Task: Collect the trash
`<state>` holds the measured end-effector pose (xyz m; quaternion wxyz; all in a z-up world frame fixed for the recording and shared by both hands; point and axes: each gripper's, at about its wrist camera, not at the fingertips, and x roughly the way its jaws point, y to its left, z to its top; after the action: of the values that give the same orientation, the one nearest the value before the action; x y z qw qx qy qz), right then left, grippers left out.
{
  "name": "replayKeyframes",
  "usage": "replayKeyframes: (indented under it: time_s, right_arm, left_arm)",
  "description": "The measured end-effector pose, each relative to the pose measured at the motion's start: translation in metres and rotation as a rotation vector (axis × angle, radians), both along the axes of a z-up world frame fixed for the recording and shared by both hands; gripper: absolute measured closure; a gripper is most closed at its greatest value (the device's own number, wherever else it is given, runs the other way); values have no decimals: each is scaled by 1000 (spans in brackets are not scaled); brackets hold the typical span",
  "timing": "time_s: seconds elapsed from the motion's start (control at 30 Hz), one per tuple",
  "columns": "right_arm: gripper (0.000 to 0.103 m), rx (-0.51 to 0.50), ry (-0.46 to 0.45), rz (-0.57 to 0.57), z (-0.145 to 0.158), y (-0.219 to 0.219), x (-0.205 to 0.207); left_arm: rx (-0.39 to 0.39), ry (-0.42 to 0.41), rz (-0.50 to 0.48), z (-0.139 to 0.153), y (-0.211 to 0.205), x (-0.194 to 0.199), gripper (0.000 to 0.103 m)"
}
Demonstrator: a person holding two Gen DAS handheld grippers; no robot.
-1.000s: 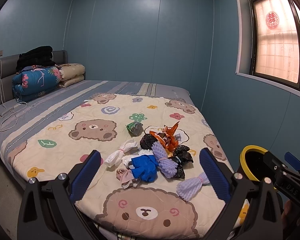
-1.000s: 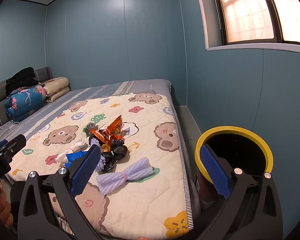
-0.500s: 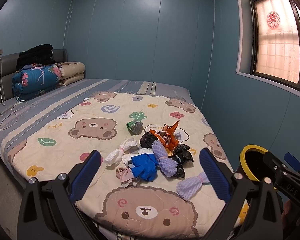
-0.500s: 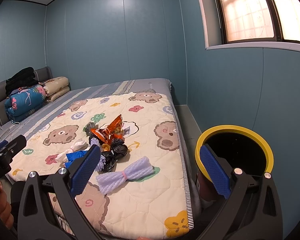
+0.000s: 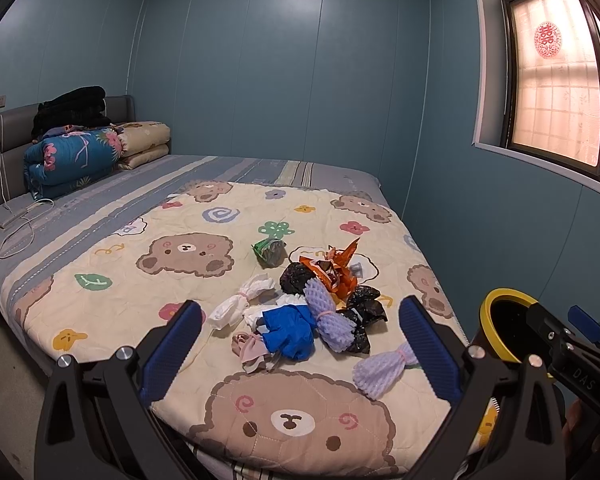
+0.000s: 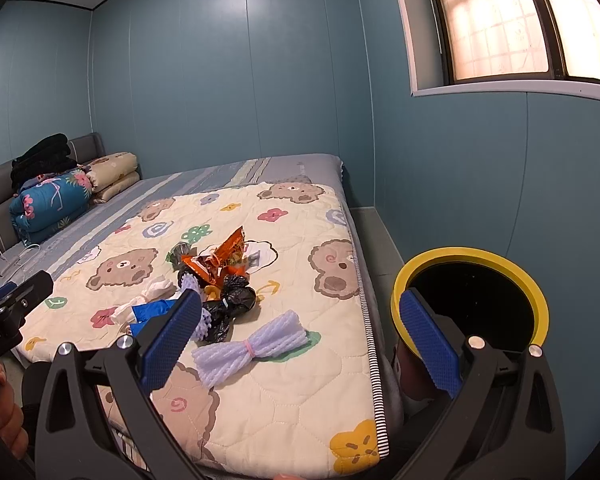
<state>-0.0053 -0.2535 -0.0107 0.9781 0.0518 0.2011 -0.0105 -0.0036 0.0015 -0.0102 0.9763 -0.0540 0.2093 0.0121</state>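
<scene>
Both claws, the left gripper [image 5: 298,344] and the right gripper [image 6: 300,336], are wide open and hold nothing. The trash pile [image 5: 312,300] sits on the bear quilt [image 5: 180,280] near the bed's foot edge, close to the yellow-rimmed bin [image 6: 472,300]. The purple foam net [image 6: 252,346] looks light and squishy; pinch its tied middle.

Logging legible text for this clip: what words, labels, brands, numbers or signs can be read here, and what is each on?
"DAS": white letters on the right gripper body, in the left wrist view.
"nRobot.AI": cut off at the frame edge, on the left gripper body, in the right wrist view.
Red double-happiness paper-cut sign: on the window.
Orange snack wrapper: print too crumpled to read.
</scene>
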Motion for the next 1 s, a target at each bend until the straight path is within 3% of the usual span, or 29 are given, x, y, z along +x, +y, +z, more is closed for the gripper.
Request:
replayKeyframes:
  time_s: [1.0]
  right_arm:
    - [8,19,37,13,-9,1,2]
  left_arm:
    - [-2,10,0,-2,1,0,8]
